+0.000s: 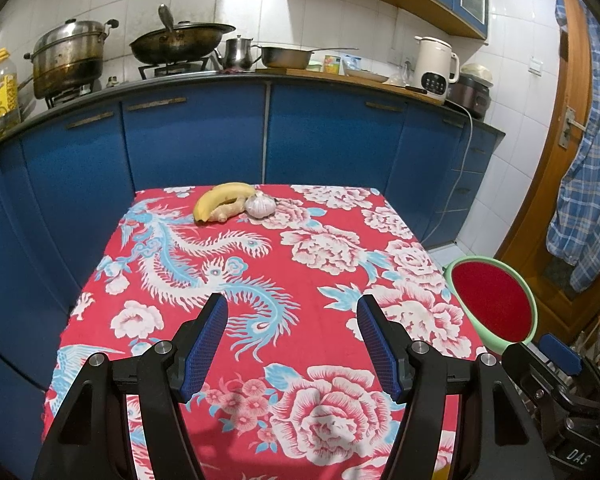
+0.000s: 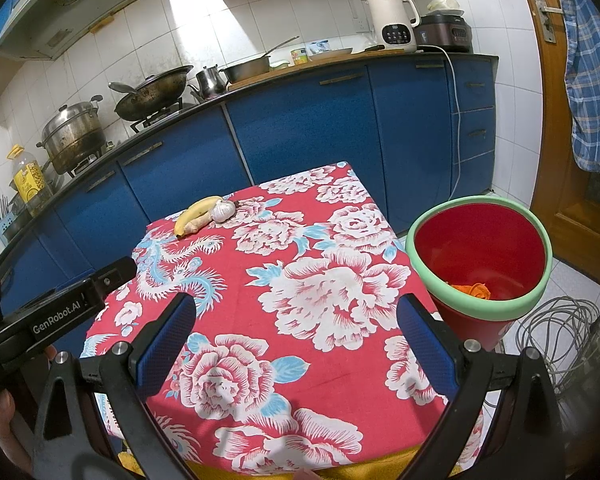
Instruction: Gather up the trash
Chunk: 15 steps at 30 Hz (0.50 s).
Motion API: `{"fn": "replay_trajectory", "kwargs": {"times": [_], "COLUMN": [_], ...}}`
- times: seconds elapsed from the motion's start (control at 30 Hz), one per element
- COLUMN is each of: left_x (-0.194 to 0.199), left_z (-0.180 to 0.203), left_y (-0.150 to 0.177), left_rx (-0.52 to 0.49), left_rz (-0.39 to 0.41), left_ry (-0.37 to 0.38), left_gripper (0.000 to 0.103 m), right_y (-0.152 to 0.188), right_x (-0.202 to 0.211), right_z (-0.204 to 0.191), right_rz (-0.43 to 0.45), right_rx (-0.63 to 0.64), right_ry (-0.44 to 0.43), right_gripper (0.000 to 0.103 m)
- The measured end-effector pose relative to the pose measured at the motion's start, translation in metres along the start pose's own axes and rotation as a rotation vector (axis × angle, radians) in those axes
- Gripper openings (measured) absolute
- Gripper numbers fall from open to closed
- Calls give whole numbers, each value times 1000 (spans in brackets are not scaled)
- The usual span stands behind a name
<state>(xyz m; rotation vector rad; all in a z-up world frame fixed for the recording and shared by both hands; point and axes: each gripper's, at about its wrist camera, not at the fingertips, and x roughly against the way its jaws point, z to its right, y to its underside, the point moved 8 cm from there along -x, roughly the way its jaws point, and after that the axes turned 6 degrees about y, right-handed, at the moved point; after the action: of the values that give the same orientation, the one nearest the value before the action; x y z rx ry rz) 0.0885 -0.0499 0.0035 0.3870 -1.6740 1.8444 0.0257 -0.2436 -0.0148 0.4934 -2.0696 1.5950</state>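
A red bin with a green rim (image 2: 478, 260) stands on the floor right of the table; orange scraps (image 2: 474, 291) lie inside it. It also shows in the left wrist view (image 1: 492, 304). My left gripper (image 1: 292, 312) is open and empty above the near part of the red floral tablecloth (image 1: 320, 280). My right gripper (image 2: 296, 312) is open and empty over the table's near edge, left of the bin. A banana (image 1: 220, 198), a ginger piece (image 1: 230, 212) and a garlic bulb (image 1: 260, 206) lie together at the table's far edge, also seen in the right wrist view (image 2: 198, 210).
Blue kitchen cabinets (image 1: 196, 140) run behind the table, with pots, a wok (image 1: 180, 42) and a white kettle (image 1: 434, 68) on the counter. A wooden door (image 2: 556, 120) with a plaid shirt stands at the right. Coiled grey cables (image 2: 560, 332) lie on the floor by the bin.
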Motion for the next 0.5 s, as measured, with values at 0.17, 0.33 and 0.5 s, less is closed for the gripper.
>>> {"fn": "replay_trajectory", "kwargs": {"times": [0.17,0.33,0.5], "left_x": [0,0,0], "left_z": [0,0,0], "left_y": [0,0,0], "left_rx": [2,1,1], "left_rz": [0,-1,0], "left_ry": [0,0,0], "left_gripper": [68,68,68], "right_y": [0,0,0], "right_x": [0,0,0], "right_z": [-1,-2,-1], "right_rz": [1,1,1], "right_rx": [2,2,2], "right_ry": [0,0,-1], "right_gripper": [99,99,99]}}
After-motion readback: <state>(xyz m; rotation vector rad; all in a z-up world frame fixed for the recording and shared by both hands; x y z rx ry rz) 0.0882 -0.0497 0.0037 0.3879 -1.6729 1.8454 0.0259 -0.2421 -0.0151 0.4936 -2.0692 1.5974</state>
